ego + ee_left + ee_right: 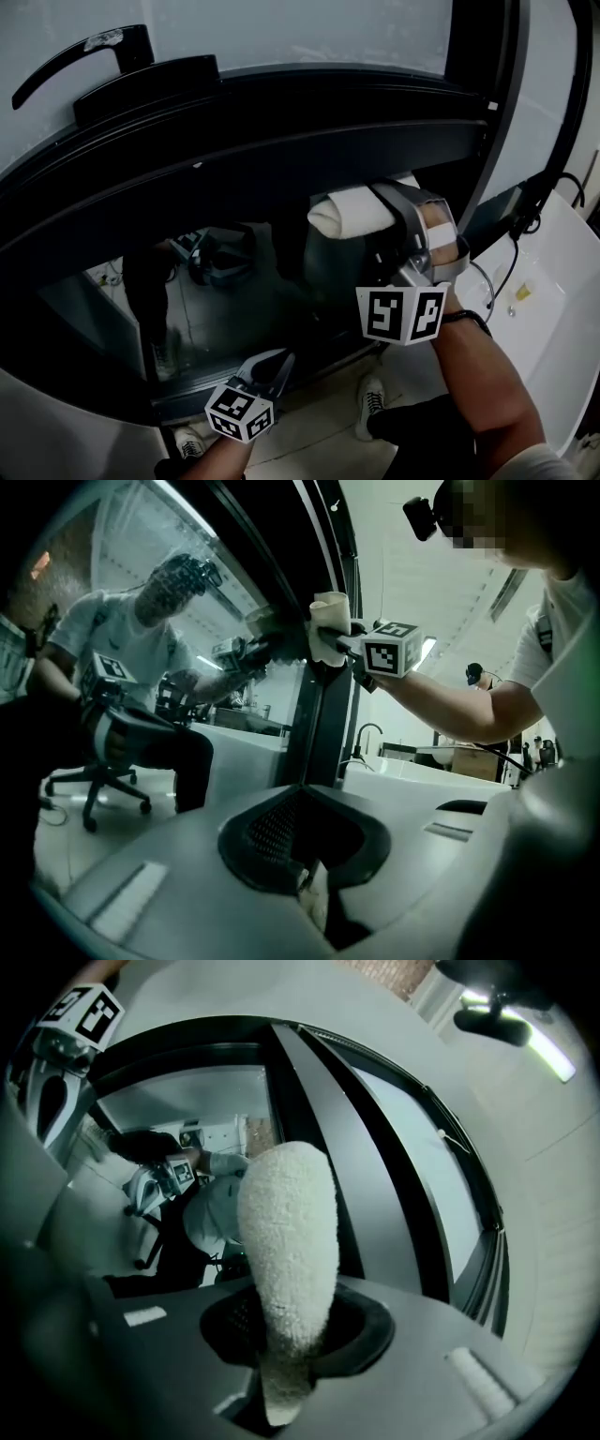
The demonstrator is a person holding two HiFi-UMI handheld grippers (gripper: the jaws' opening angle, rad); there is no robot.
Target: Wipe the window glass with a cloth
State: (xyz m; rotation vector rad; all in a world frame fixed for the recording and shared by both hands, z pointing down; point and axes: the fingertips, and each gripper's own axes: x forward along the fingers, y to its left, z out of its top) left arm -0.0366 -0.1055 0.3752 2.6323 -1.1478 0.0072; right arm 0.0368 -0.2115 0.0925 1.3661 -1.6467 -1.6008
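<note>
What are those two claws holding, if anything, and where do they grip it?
The right gripper clamps a white cloth by one end, and the rest sticks out. The left gripper holds nothing.

We have open glass [234, 300] left of and below our cloth [347, 214]. The frame bar [281, 141] closes in just above the cloth, the post [492, 122] stands just right, and the handle [80, 54] juts out up left.

Nubbly white terry cloth [286, 1241], glossy reflective window glass [103, 309], smooth matt dark frame [281, 141].
</note>
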